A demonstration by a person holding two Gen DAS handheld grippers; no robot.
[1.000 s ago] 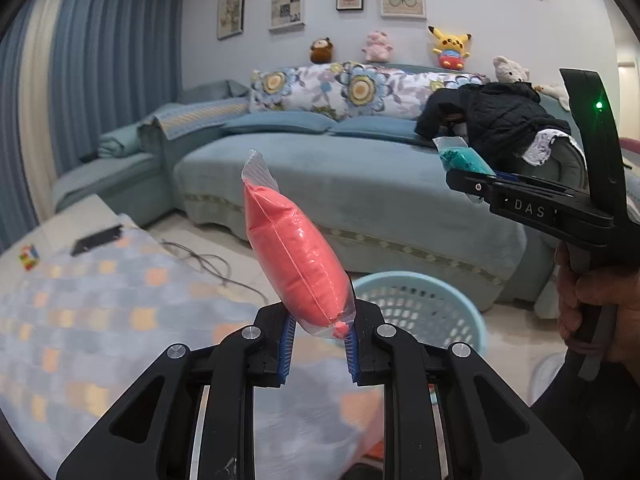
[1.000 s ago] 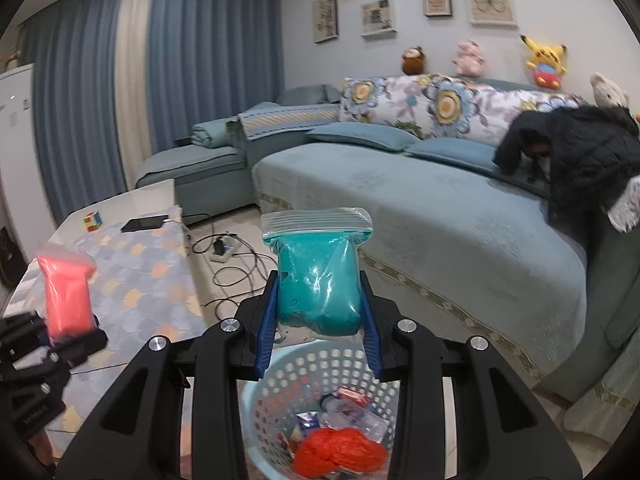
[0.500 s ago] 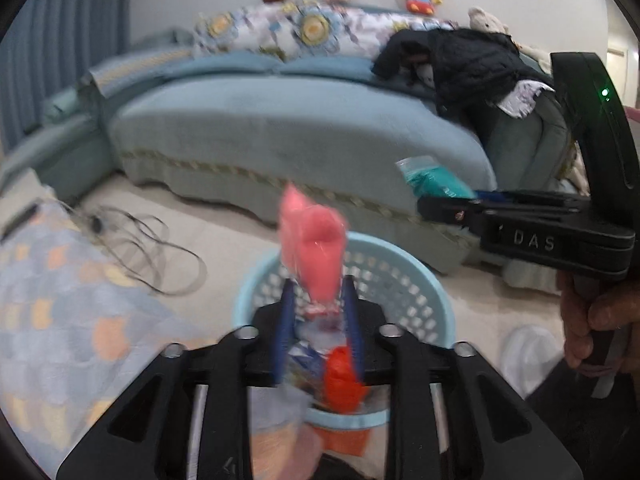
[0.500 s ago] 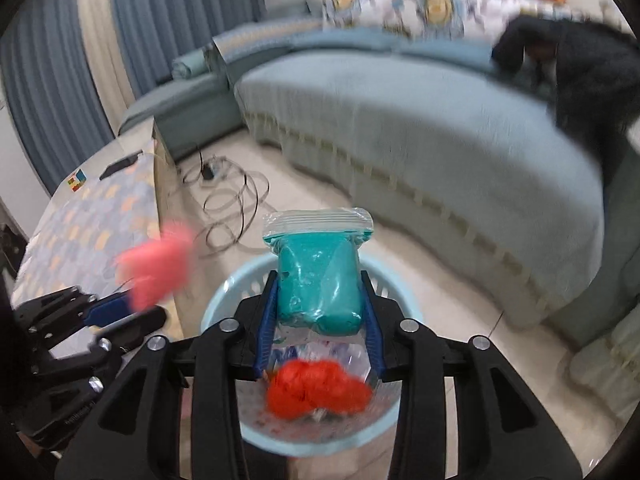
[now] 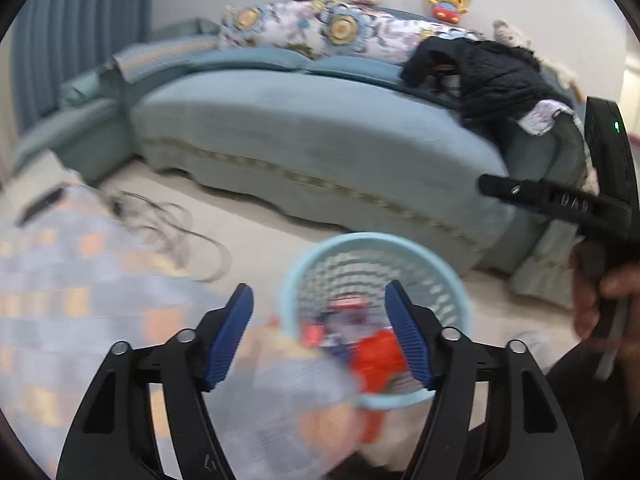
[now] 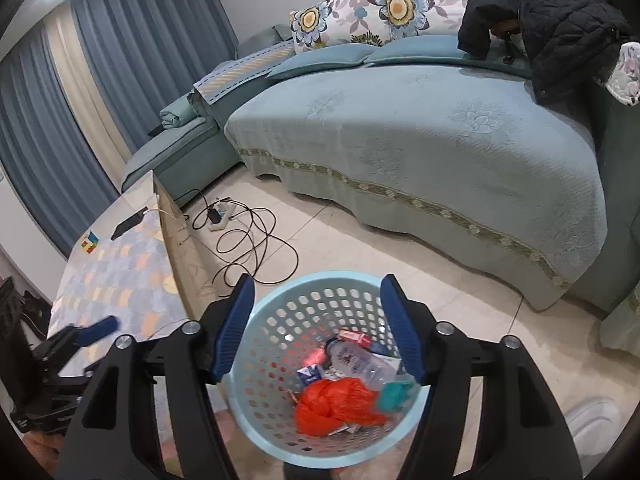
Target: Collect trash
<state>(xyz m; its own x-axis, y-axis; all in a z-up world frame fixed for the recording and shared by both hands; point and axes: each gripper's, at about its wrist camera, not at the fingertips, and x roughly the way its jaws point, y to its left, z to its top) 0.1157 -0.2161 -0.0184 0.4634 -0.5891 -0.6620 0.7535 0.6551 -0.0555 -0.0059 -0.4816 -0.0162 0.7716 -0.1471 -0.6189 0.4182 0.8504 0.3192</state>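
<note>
Teal bag (image 6: pixel 394 394) lies in the light-blue basket (image 6: pixel 280 304) beside an orange bag (image 6: pixel 336 404) and a bottle (image 6: pixel 356 360). Above the basket, right gripper (image 6: pixel 317 322) and left gripper (image 5: pixel 319 330): jaws opening, nothing between. Sofa (image 6: pixel 440 140) behind the basket.

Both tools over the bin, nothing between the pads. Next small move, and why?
Probably lift both away toward the patterned table to look for more trash. The left tool and right tool have opening jaws with nothing between them, above the light blue basket, where the teal bag already lies beside the orange bag.
</note>
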